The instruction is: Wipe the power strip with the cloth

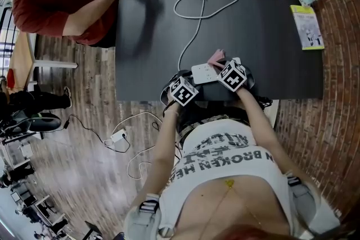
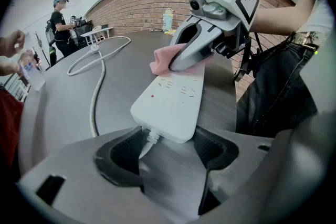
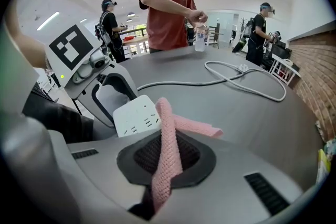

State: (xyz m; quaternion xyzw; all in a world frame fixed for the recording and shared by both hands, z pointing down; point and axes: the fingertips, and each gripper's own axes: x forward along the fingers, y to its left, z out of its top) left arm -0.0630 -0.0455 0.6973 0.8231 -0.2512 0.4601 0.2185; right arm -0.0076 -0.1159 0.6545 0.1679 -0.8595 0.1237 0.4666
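Left claw (image 2: 168, 147) clamped on cord end of white power strip (image 2: 170, 97), one jaw against each side; strip flat on dark table (image 1: 270, 36) near its front edge. Right claw (image 3: 167, 157) pressed together on fold of pink cloth (image 3: 169, 123), loose end touching far end of strip. White cord (image 1: 194, 42) looping away across table.

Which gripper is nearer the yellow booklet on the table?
Right. The right gripper, holding the cloth, is over the end of the power strip toward the yellow booklet; the left gripper grips its opposite, cord end.
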